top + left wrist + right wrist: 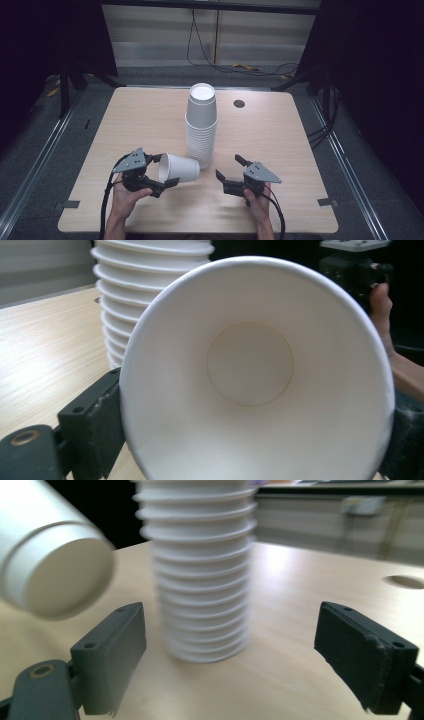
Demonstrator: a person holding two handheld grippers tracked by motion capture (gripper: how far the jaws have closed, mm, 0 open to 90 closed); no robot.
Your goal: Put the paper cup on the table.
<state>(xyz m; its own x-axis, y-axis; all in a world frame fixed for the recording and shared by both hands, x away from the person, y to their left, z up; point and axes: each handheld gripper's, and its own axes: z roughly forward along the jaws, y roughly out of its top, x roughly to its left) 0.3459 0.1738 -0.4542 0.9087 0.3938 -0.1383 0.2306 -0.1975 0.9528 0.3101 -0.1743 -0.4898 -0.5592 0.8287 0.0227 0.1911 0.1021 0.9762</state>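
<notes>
Jaws of left gripper clamp a white paper cup lying sideways at its rim; right gripper jaws wide, empty, near tall stack of white paper cups on the light wooden counter.

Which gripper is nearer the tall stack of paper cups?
Right, narrowly. The right gripper sits open just right of the cup stack, facing its base; the left gripper lies farther left, gripping a single cup.

Blk fingers, grey plates, blk cables.
</notes>
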